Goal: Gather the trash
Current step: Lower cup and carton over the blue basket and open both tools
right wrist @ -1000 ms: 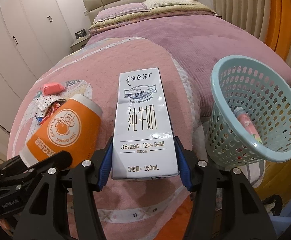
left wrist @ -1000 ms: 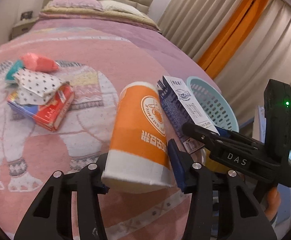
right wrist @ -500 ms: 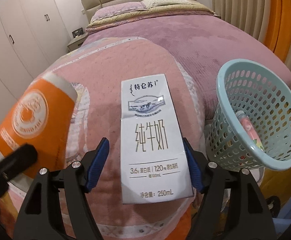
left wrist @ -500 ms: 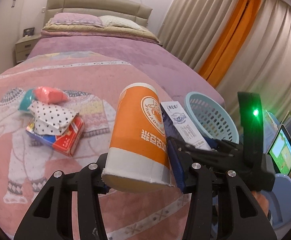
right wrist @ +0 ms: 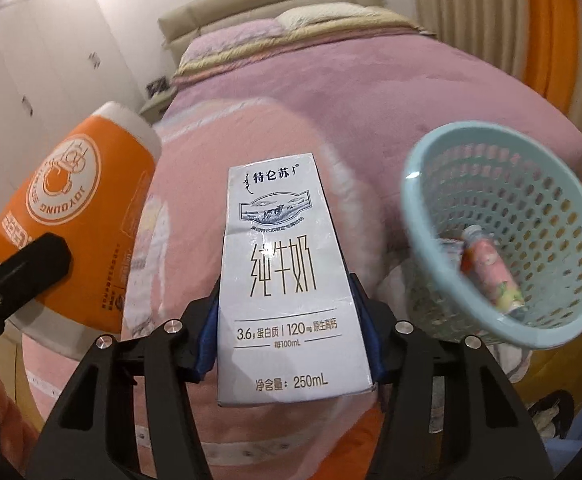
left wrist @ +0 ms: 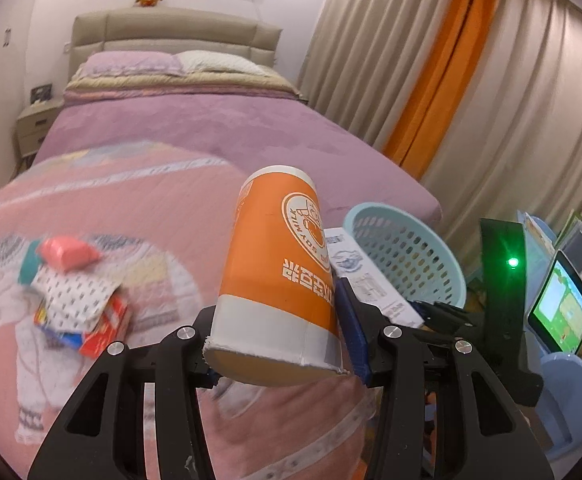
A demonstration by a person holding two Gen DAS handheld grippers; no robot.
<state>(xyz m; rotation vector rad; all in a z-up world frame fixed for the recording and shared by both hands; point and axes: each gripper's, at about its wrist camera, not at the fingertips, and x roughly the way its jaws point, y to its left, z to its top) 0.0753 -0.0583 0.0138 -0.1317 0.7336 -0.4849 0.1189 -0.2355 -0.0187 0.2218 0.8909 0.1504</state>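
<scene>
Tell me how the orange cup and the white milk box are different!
The orange paper cup is round and bright orange with a white band; the milk carton is flat-sided and white with black writing. The cup is upside down in the left gripper; the carton stands right way up in the right gripper. Both are held up over the bed, near the blue basket.

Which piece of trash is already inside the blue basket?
The small pink bottle lies in the blue basket; the milk carton and orange cup are each clamped between fingers.

Left gripper [left wrist: 279, 354] clamped on orange paper cup [left wrist: 279, 276]; milk carton [left wrist: 365, 280], blue basket [left wrist: 407, 256], wrapper pile [left wrist: 77, 300] on pink bedspread [left wrist: 143, 216].
</scene>
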